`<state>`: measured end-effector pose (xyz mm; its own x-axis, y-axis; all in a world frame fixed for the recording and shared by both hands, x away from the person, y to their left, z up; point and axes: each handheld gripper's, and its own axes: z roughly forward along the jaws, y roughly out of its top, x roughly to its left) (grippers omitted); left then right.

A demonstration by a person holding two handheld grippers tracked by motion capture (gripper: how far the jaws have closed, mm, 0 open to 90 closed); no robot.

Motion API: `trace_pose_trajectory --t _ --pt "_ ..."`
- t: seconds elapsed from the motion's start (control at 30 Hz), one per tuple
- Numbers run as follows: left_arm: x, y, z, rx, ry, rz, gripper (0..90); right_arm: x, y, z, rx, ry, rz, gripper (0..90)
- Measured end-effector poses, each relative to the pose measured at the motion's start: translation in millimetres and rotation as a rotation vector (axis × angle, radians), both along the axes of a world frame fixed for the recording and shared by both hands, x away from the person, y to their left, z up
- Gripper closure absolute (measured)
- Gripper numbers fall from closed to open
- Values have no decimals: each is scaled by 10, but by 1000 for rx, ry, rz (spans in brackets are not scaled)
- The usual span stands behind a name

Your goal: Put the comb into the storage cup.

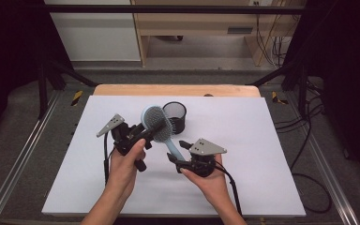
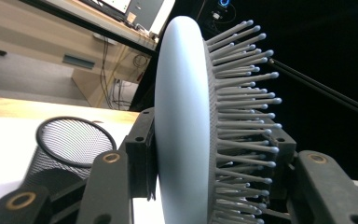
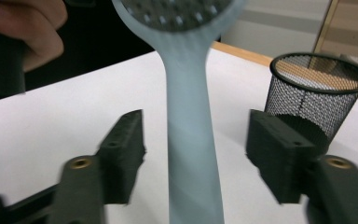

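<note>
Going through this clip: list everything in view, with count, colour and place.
hairbrush: one, pale blue with grey bristles, held above the sheet, handle pointing at the person.
mesh cup: one, black, upright on the sheet behind the brush.
sheet: one, white, covering the table.
table: one, wooden, edge showing at the far side.
left gripper: one, black, jaws clamped on the brush head.
right gripper: one, black, jaws apart either side of the brush handle, not pressing it.
hands: two, one on each gripper.
</note>
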<state>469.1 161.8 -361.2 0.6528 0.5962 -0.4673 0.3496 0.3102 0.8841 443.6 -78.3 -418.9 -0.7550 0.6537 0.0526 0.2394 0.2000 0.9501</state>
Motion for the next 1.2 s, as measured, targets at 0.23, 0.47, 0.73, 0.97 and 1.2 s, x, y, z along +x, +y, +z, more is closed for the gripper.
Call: trace_pose_trajectory --t 0.23,0.47,0.73,0.97,1.2 --pt "9 119 60 7 -23 36 498 56 -61 -44 -48 67 -9 129" --pt "26 249 165 27 -54 64 497 88 -279 -79 -20 82 -94 92" --pt "59 300 366 45 -77 83 497 -11 -716 -89 -34 -13 -202 98" --pt "167 194 607 76 -117 79 498 -155 -1253 -215 -24 -72 -330 63" --pt "336 56 768 116 -137 82 498 -177 -1473 -343 15 -79 -405 65"
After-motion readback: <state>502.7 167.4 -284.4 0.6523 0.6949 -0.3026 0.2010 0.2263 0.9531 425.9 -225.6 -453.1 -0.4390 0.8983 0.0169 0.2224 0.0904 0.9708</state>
